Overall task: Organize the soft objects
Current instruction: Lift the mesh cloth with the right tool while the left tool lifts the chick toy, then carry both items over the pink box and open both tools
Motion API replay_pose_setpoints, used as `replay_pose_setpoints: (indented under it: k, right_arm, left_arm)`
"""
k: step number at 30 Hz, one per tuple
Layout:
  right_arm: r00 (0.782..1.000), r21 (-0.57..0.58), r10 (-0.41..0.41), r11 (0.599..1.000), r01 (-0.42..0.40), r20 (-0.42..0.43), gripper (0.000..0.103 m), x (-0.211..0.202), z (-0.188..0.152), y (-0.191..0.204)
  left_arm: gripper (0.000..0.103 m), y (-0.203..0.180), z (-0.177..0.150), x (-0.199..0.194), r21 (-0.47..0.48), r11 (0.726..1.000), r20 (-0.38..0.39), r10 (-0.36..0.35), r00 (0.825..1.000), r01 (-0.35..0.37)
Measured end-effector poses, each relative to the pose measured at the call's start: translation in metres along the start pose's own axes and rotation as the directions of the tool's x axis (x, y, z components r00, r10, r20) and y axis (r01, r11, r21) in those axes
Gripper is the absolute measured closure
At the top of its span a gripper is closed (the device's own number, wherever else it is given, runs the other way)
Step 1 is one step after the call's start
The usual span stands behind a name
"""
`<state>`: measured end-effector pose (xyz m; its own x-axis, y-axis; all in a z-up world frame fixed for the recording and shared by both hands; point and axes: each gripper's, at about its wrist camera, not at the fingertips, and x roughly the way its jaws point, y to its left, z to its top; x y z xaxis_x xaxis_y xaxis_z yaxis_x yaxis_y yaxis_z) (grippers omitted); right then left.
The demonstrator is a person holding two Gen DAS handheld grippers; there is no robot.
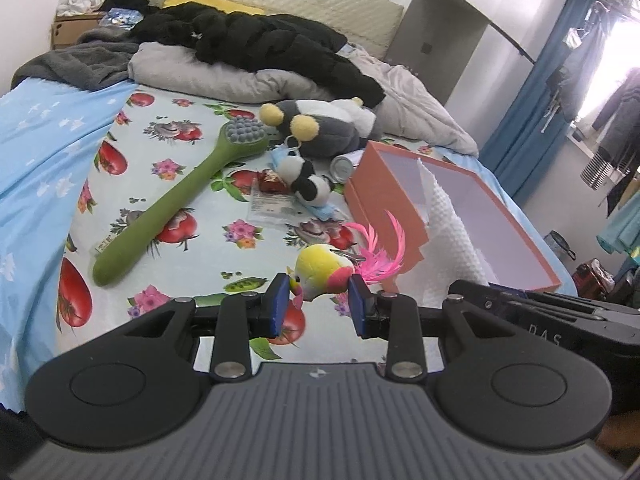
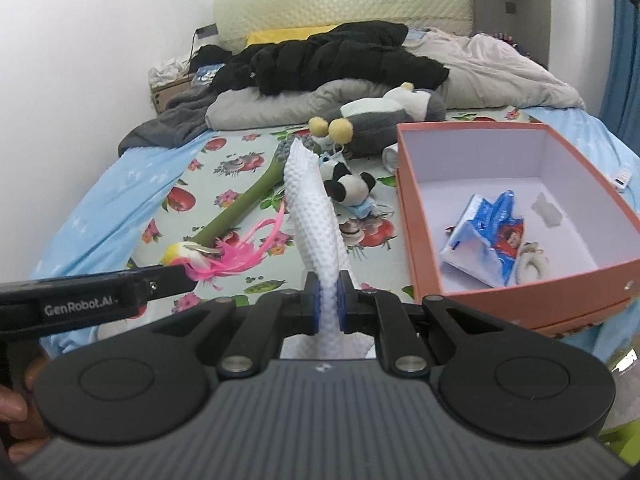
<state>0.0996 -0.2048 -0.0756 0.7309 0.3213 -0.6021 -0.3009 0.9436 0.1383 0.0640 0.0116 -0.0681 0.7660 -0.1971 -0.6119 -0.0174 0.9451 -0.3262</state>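
Two soft things are in our grip at once, both close beside the orange box (image 2: 516,288) on the bed. Our left gripper (image 1: 318,304) is clamped on a small yellow plush bird (image 1: 322,270) with pink feathers, held just off the box's near left corner; our right gripper (image 2: 328,302) is pinched tight on a white dimpled cloth (image 2: 314,208) that stands up from the jaws, left of the box's open top. To do this well, we judge we should carry each over the box's rim before letting go, one at a time, keeping the cloth's loose end from snagging the wall. Beyond the box's left wall, a panda plush (image 2: 348,186) awaits sorting.
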Motion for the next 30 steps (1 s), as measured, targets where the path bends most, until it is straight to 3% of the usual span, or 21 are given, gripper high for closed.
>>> replay_pose_setpoints:
  k: [12,21,30]
  right_arm:
    - [0.994,0.055,-0.102,0.993,0.100,0.033,0.091,-0.046,-0.005,-0.035]
    - [0.978,0.153,-0.204,0.969,0.194,0.049,0.091,-0.080,-0.013,-0.076]
    - [0.969,0.224,-0.245,0.947,0.231,0.039,0.090,-0.063,-0.006,-0.114]
  left_arm:
    - [0.066,-0.037,0.001,-0.001,0.060,0.993,-0.017,-0.098,0.995,0.099]
    - [0.066,-0.093,0.002,0.025,0.116,0.965,-0.079,-0.227,0.971,0.235]
    - [0.066,-0.134,0.014,0.066,0.159,0.944,-0.153,-0.267,0.951,0.290]
